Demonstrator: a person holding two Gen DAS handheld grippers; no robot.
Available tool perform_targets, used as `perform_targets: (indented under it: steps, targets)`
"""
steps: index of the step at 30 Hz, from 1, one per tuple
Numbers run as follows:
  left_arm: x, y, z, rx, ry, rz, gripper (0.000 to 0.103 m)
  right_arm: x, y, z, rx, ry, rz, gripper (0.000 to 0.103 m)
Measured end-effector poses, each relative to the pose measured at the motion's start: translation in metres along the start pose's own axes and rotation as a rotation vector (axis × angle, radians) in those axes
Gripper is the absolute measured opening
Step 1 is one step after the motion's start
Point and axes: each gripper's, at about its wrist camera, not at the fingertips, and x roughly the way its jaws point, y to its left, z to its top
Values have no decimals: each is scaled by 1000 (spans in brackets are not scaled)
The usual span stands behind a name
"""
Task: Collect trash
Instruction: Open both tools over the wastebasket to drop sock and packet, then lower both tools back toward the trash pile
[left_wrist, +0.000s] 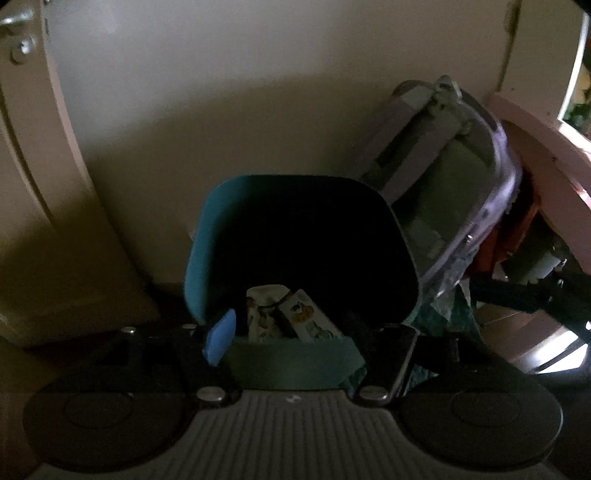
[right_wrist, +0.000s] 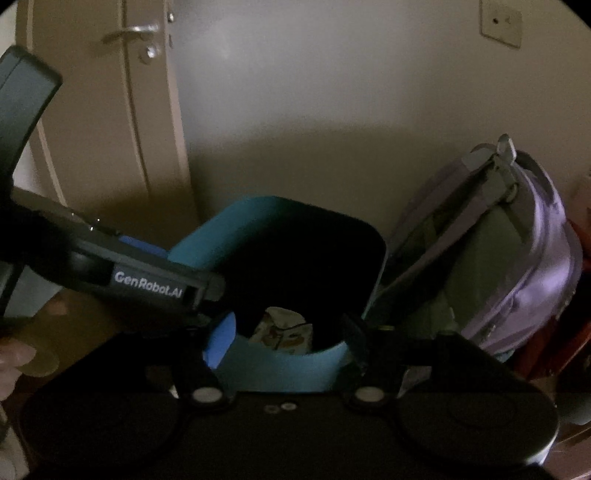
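Note:
A teal trash bin stands on the floor against the wall; it also shows in the right wrist view. Inside lie printed paper wrappers, also seen from the right wrist. My left gripper hangs over the bin's near rim, jaws wide apart, with nothing between them. My right gripper is likewise open and empty over the near rim. The left gripper's body crosses the left side of the right wrist view.
A purple backpack leans against the bin's right side, also in the right wrist view. A door with a metal handle is at the left. Red items and clutter lie at the far right.

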Motion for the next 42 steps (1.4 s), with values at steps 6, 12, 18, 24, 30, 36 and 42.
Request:
perform_targets:
  steps: [6, 12, 18, 24, 30, 36, 42]
  targets:
    - [-52, -3, -31, 15, -25, -1, 69, -47, 10, -22, 17, -34, 29, 72]
    - [-90, -12, -66, 31, -57, 22, 75, -77, 16, -53, 51, -53, 72, 76]
    - [-105, -22, -101, 55, -49, 2, 76, -100, 20, -85, 75, -73, 107, 84]
    - [-110, -31, -139, 71, -62, 30, 80, -112, 21, -117, 113, -92, 131, 90]
    - [-105, -34, -177, 69, -74, 55, 82, -111, 22, -154, 142, -102, 154, 95]
    - [-82, -35, -218, 63, -61, 53, 99, -92, 16, -207, 202, -108, 146, 97]
    - [-35, -34, -256, 33, 13, -15, 100, -52, 3, -262, 257, -53, 106, 97]
